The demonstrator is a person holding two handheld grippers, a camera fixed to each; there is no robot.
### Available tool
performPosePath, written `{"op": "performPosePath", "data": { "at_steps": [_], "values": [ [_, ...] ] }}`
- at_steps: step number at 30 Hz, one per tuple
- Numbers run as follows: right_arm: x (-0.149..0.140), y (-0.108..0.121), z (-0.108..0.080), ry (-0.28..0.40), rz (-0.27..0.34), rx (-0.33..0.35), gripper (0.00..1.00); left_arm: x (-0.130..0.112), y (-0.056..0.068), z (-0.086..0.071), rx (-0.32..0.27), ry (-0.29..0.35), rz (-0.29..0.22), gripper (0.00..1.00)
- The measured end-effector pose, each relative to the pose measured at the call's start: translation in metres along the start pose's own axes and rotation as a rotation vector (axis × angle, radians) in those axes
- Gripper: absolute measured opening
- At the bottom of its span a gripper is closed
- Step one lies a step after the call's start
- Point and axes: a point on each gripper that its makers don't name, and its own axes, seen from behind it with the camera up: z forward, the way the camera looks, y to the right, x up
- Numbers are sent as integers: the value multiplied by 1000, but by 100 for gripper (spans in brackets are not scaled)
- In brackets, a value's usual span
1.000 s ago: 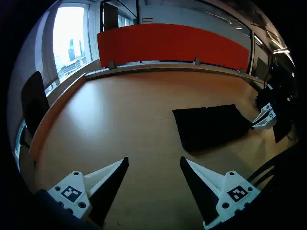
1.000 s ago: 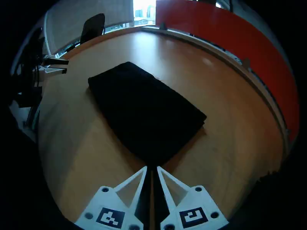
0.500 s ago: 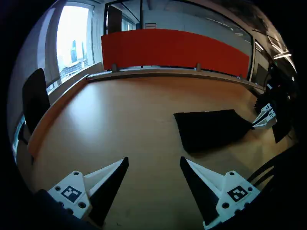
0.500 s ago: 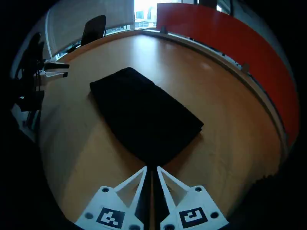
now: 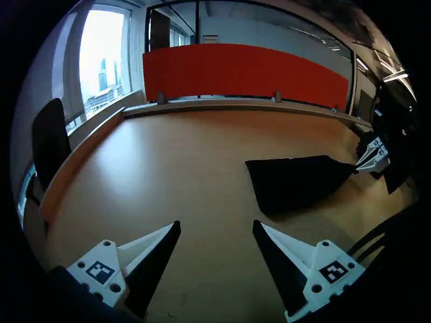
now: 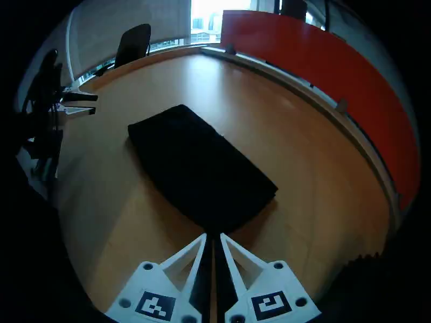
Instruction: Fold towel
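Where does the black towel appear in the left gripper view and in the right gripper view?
Left gripper view: black towel right of centre, on the wooden table.
Right gripper view: black towel in the middle, slanting toward the bottom centre.
Shared landmark: red partition, top centre in the left, right edge in the right.

Left gripper (image 5: pixel 215 229) fingers (image 5: pixel 156 253) wide apart, right gripper (image 6: pixel 213 236) pinching towel (image 6: pixel 199 167) corner
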Motion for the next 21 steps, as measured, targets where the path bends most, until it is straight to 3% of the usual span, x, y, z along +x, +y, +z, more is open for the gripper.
{"op": "performPosePath", "data": {
  "at_steps": [14, 21],
  "values": [
    [8, 18, -27, 9, -11, -46, 2, -3, 1, -7, -14, 1, 12, 100],
    [26, 16, -25, 20, -49, -36, 2, -6, 3, -9, -23, -3, 13, 100]
  ]
}}
